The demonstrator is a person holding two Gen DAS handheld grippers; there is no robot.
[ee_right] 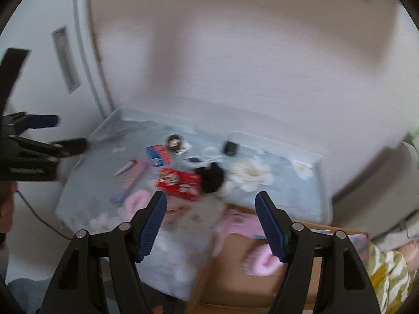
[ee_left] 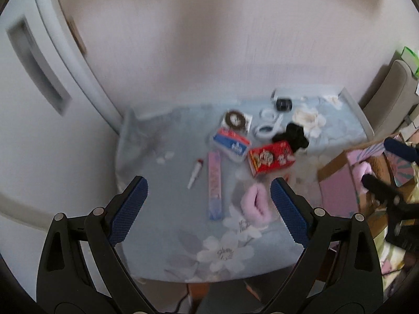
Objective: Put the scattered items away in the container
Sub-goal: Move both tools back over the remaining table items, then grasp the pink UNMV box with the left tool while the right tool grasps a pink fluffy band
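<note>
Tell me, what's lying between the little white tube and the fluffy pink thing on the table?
A long pink box lies flat between the white tube and the pink fluffy item, seen in the left wrist view.

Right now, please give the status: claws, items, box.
Left claw open, empty, above table. Right claw open, empty, over cardboard box. One pink fluffy item in box; red box, black cloth not yet in.

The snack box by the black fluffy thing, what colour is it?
Red, with cartoon-style printing; the snack box shows best in the left wrist view.
</note>
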